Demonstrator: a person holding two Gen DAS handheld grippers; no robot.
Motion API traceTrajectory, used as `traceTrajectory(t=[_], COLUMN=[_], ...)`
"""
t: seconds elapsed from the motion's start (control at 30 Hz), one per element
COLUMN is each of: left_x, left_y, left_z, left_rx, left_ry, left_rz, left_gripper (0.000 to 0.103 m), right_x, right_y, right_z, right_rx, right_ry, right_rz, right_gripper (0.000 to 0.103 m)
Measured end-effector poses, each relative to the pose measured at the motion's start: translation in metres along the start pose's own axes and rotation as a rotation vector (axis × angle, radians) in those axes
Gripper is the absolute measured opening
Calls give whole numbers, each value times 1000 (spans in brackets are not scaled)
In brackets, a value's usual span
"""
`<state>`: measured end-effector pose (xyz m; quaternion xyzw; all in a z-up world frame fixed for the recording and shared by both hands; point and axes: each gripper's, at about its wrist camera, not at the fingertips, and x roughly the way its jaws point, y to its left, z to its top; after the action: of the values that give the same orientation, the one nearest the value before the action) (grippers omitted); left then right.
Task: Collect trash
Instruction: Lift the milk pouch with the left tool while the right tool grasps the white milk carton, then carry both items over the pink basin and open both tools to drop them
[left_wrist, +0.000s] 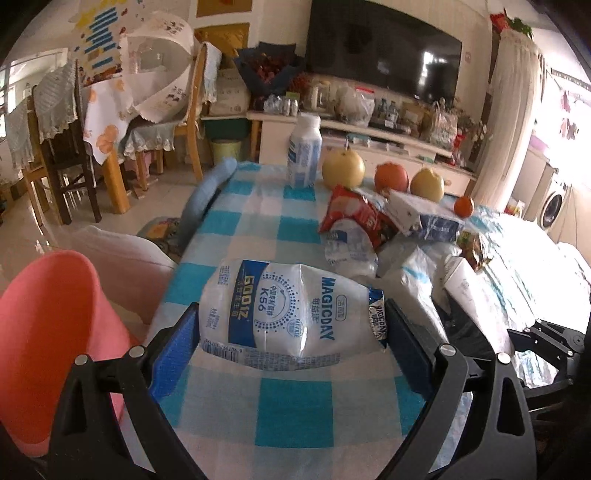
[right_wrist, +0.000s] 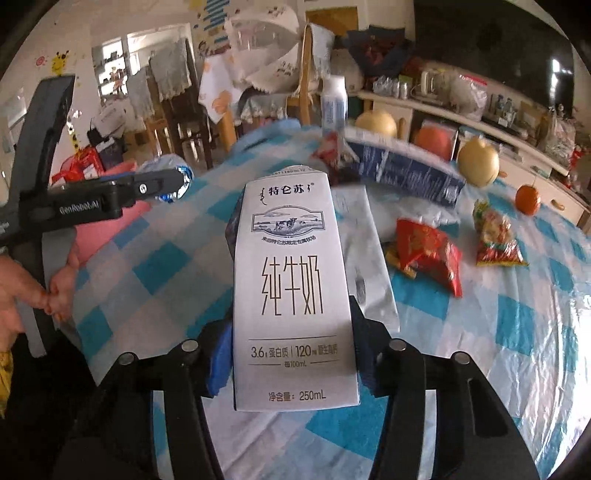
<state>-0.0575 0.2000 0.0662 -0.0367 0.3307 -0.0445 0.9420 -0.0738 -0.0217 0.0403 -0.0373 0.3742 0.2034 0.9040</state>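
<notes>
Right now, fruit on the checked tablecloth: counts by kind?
Yellow pears: 2
Red round fruit: 1
Small orange: 1
Total: 4

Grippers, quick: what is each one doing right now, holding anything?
Left gripper: closed on a white pouch.
Right gripper: closed on a milk carton.
</notes>
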Motion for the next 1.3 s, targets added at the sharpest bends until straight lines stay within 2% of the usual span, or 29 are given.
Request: traceTrajectory(t=[0.17, 0.37, 0.57, 0.77, 0.9, 1.1, 1.17, 1.23, 1.3], left_x=[-21, -44, -63, -73, -70, -65, -66, -64, -62], left_y=[18, 53, 113, 180, 221, 254, 255, 251, 246], left_z=[5, 9, 7, 1, -11, -28, -32, -31, -27], left_rx=[-47, -111, -274, -474, -628, -769, -777, -766, -735], left_ry=[-69, -140, -177, -152, -106, -59, -61, -62, -66], left_rz=[45, 177, 303, 419, 429, 399, 408, 414, 417], left_gripper=[94, 94, 94, 94, 94, 94, 95, 95, 95], right_x=[-4, 0, 13, 38, 59, 95, 103, 104, 101], right_y=[23, 75, 137, 193, 225, 244, 245, 243, 236], right_z=[17, 48, 94, 127, 141, 146, 145, 142, 137], right_rx=[19, -6, -39, -79, -94, -92, -80, -69, -47], right_ry=[-13, -39, -65, -51, -29, 16, 25, 16, 2], right_rz=[54, 150, 275, 358, 384, 419, 420, 408, 401], right_gripper=[55, 55, 55, 55, 55, 55, 61, 78, 82])
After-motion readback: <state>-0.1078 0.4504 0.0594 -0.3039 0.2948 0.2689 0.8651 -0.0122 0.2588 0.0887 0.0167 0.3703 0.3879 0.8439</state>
